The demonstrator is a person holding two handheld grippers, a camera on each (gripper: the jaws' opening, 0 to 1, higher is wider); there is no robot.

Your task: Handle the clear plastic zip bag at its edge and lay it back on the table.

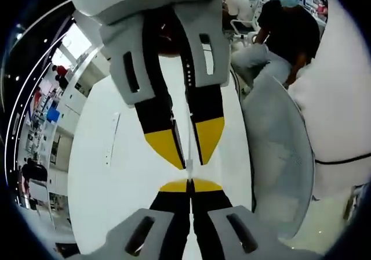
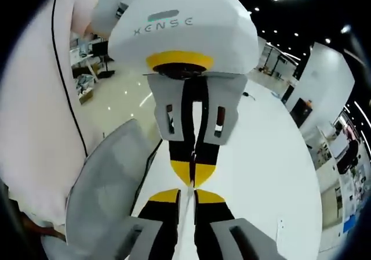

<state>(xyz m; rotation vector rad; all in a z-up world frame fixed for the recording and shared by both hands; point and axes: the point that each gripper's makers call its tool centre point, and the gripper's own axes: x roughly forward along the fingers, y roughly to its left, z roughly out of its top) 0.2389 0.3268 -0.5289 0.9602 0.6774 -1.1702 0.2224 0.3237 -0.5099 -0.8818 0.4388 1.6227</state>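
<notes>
two claws meet tip to tip above the white tabletop (image 1: 116,173) — left claw (image 1: 189,184) pinched on the clear bag's edge (image 1: 189,155), right claw (image 2: 186,195) narrow — grip unclear.

Left gripper (image 1: 189,186): grey shell is presenting as smooth matt moulded plastic; black jaw sections are looking matt, yellow tips smooth and faintly satin. Right gripper (image 2: 186,196): same finish, its white housing showing in the left gripper view as slightly glossy plastic. Clear plastic zip bag (image 1: 189,155): showing only as a thin, transparent, glossy film edge between the tips. Table (image 1: 130,173): top is appearing white, smooth and semi-gloss. Chair (image 2: 107,179): back is reading as grey woven mesh, matt. Floor (image 2: 119,100): polished, reflecting ceiling lights.
</notes>
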